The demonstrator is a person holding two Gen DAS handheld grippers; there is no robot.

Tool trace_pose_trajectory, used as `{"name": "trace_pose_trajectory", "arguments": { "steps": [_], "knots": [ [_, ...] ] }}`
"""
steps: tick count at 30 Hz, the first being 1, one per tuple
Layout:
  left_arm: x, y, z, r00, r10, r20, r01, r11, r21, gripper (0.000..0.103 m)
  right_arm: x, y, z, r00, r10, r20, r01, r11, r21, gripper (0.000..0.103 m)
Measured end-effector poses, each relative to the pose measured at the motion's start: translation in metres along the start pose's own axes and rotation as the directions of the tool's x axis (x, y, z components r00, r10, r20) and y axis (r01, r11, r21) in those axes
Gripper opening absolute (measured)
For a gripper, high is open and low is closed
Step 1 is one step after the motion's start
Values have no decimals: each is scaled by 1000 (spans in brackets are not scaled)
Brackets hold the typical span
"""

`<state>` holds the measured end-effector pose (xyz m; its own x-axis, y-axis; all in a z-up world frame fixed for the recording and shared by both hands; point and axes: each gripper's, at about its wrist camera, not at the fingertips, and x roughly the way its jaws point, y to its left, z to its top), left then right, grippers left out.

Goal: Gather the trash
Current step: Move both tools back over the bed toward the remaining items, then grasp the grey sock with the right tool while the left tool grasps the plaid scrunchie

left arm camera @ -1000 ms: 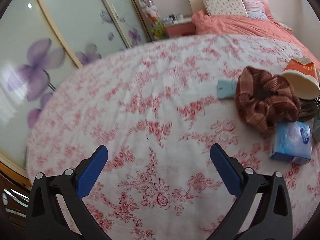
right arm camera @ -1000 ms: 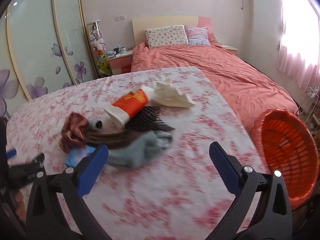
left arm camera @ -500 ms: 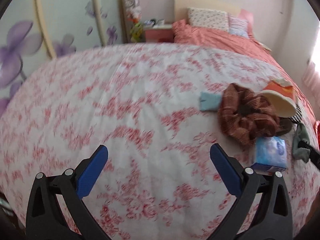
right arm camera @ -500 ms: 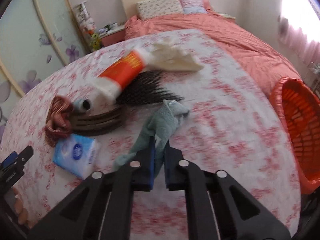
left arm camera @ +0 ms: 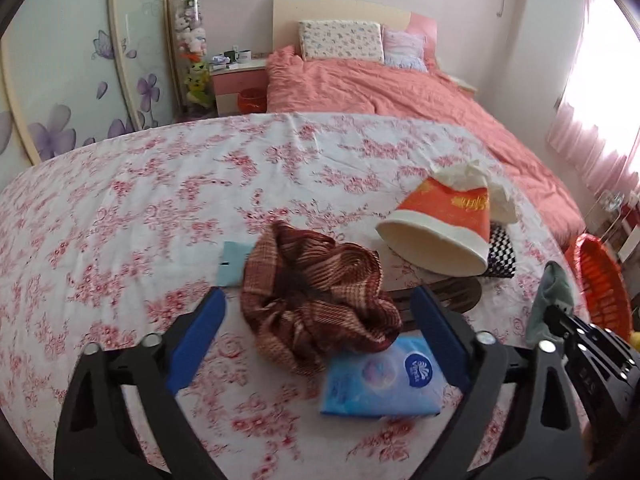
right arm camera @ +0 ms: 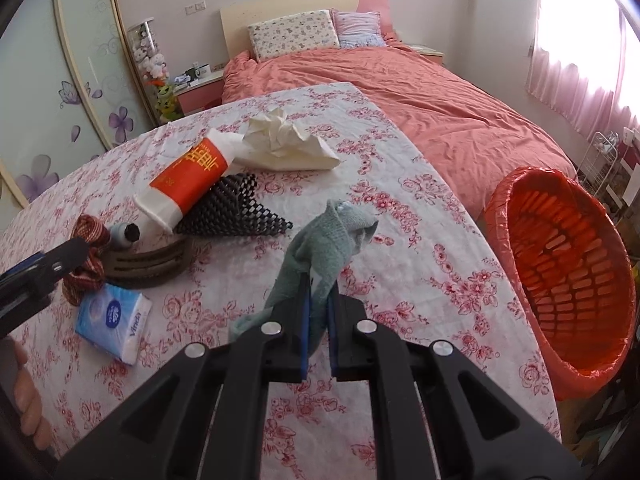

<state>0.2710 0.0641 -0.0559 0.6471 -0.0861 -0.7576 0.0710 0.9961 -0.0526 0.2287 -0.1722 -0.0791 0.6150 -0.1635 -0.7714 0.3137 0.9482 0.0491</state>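
Observation:
My right gripper (right arm camera: pixel 318 312) is shut on a grey-green sock (right arm camera: pixel 330 236) and holds it lifted above the floral table; the sock also shows in the left wrist view (left arm camera: pixel 554 296). An orange mesh basket (right arm camera: pixel 568 264) stands right of the table. My left gripper (left arm camera: pixel 320 332) is open, its jaws on either side of a brown plaid scrunchie (left arm camera: pixel 316 296), with a blue tissue pack (left arm camera: pixel 380 388) just in front. An orange-and-white paper cup (left arm camera: pixel 440 224) lies on its side, with crumpled white tissue (right arm camera: pixel 288 144) behind it.
A black mesh mat (right arm camera: pixel 236 208), a dark wooden ring (right arm camera: pixel 148 260), a small bottle (right arm camera: pixel 124 234) and a light blue card (left arm camera: pixel 232 264) lie on the floral tablecloth (left arm camera: pixel 140 220). A bed with a salmon duvet (right arm camera: pixel 420 92) is beyond the table.
My right gripper closed on the sock and lifted it off the table. My left gripper moved right, up to the scrunchie and tissue pack, still open.

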Motion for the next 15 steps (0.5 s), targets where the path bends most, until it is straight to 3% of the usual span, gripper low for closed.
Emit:
{"name": "trace_pose_trajectory", "arguments": {
  "steps": [7,12,15],
  "knots": [
    [11,16,-10,996,-55,-69,50,996,-71,67,4,0,-2,1000,11,-9,-11,1000,-3,8],
    [12,25,-11,997,-31,-75,25,997,-75,66,12,2,-3,999,20,-29,-20,1000,0,9],
    [12,25,-11,996,-49,-78,43,996,-77,49,11,2,-3,999,27,-26,-27,1000,1,9]
  ]
}}
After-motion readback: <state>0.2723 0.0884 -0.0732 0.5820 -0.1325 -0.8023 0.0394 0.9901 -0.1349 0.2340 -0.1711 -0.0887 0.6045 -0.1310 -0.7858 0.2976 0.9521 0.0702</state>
